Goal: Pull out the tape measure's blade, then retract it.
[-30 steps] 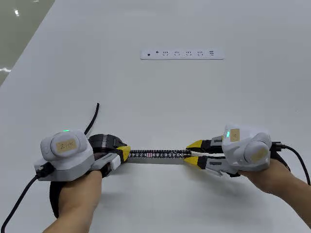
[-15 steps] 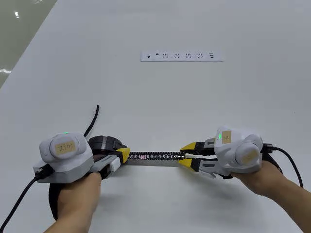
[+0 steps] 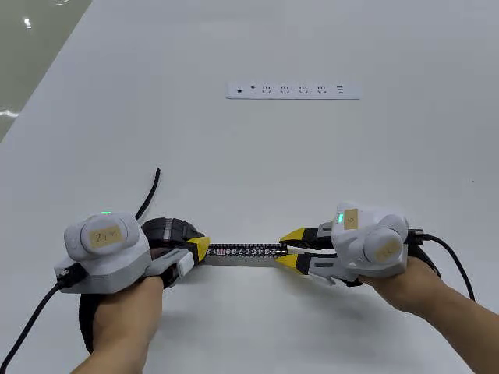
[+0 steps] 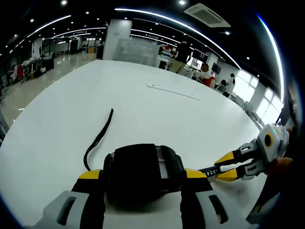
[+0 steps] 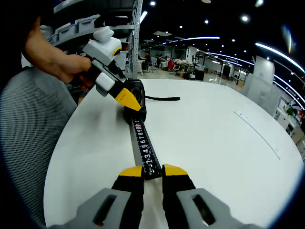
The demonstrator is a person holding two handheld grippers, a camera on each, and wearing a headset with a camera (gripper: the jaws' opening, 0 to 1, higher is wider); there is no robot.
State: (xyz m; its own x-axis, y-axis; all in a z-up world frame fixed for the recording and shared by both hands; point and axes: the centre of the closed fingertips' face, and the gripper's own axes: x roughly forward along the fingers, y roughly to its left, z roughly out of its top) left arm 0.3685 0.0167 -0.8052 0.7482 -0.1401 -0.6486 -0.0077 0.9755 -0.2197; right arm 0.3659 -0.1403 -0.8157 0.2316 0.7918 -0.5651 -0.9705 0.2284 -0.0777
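The black tape measure case (image 3: pixel 167 231) lies on the white table, and my left gripper (image 3: pixel 192 250) is shut on it; in the left gripper view the case (image 4: pixel 143 171) sits between the yellow-tipped jaws. Its black blade (image 3: pixel 243 251) with white numbers stretches right to my right gripper (image 3: pixel 290 248), which is shut on the blade's end. In the right gripper view the blade (image 5: pixel 144 148) runs from my right gripper (image 5: pixel 152 172) back to the case (image 5: pixel 136 97), beside the left gripper (image 5: pixel 125 97). The right gripper (image 4: pixel 226 166) holds the blade at the right of the left gripper view.
A white power strip (image 3: pixel 293 89) lies flat at the far middle of the table. The case's black wrist strap (image 3: pixel 150 190) trails away to the upper left of it. A grey mesh chair back (image 5: pixel 26 143) stands at the table's edge behind the person.
My right gripper has moved left toward the case with the blade's end in it, so the exposed blade is shorter. The left gripper and case stayed in place.
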